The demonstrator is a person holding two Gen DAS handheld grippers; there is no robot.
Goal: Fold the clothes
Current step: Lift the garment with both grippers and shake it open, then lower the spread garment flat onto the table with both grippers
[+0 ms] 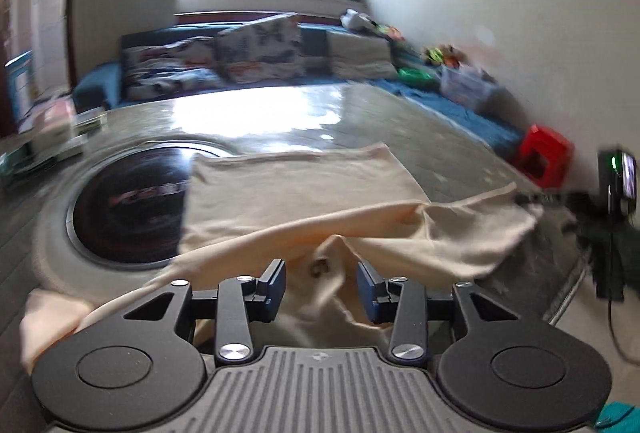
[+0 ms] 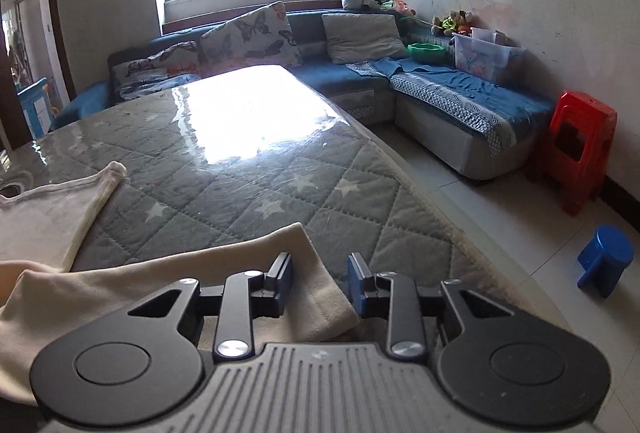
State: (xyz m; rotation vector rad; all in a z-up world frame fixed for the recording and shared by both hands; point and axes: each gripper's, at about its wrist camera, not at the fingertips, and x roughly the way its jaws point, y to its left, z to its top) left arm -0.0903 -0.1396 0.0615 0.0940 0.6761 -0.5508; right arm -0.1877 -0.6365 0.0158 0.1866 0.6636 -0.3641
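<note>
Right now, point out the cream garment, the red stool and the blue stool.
cream garment [image 2: 276,273]: right wrist view, on its near folded end.
red stool [image 2: 582,125]: right wrist view, on its top front.
blue stool [image 2: 610,247]: right wrist view, on its round seat.

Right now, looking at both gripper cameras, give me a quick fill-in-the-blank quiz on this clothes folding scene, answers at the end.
1. The garment on the table is ____ in colour.
2. The stool beside the sofa is ____.
3. The fingers of the right gripper stand ____, gripping nothing.
4. The quilted table cover is printed with white ____.

Answers: cream; red; open; stars
</note>
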